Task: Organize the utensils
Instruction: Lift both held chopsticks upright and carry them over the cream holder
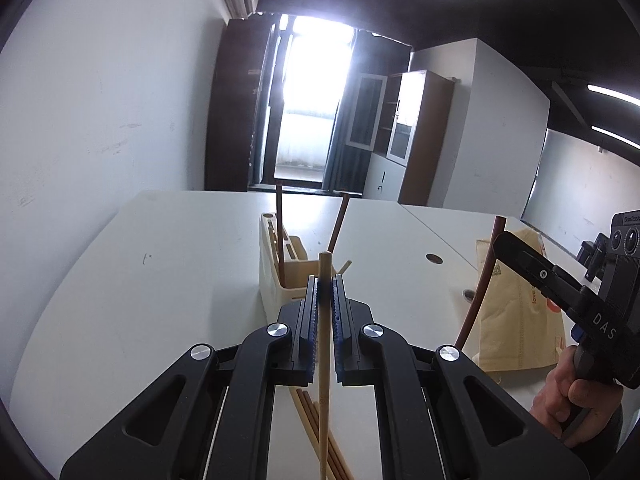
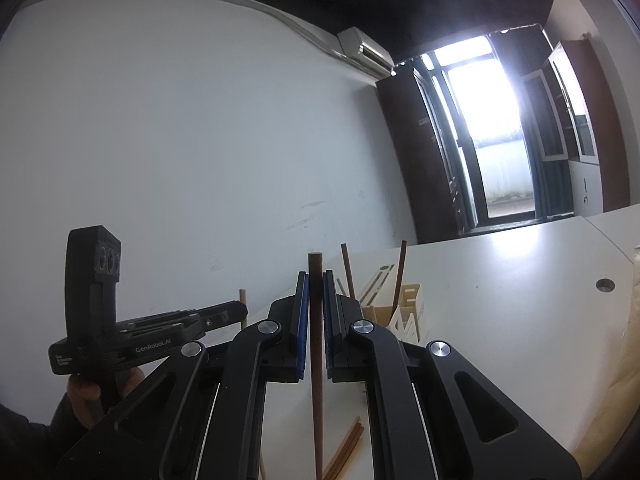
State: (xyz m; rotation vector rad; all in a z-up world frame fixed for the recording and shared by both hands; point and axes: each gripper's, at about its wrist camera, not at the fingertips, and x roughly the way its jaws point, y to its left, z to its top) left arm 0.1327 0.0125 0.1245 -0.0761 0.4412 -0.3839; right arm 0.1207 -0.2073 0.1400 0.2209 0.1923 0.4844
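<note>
My left gripper (image 1: 325, 286) is shut on a light wooden chopstick (image 1: 325, 344), held upright above the white table (image 1: 180, 280). My right gripper (image 2: 316, 280) is shut on a dark brown chopstick (image 2: 317, 380), also upright; it shows in the left wrist view (image 1: 482, 280) at the right. A cream utensil holder (image 1: 276, 280) stands just beyond the left gripper with two dark chopsticks (image 1: 279, 232) in it. In the right wrist view the holder (image 2: 404, 312) is just right of the gripper. Several loose chopsticks (image 1: 316, 432) lie on the table below the left gripper.
A brown paper bag (image 1: 516, 312) lies on the table at the right. A round cable hole (image 1: 435, 258) is in the tabletop. A white wall runs along the left. The left gripper's body (image 2: 152, 340) is at the left of the right wrist view.
</note>
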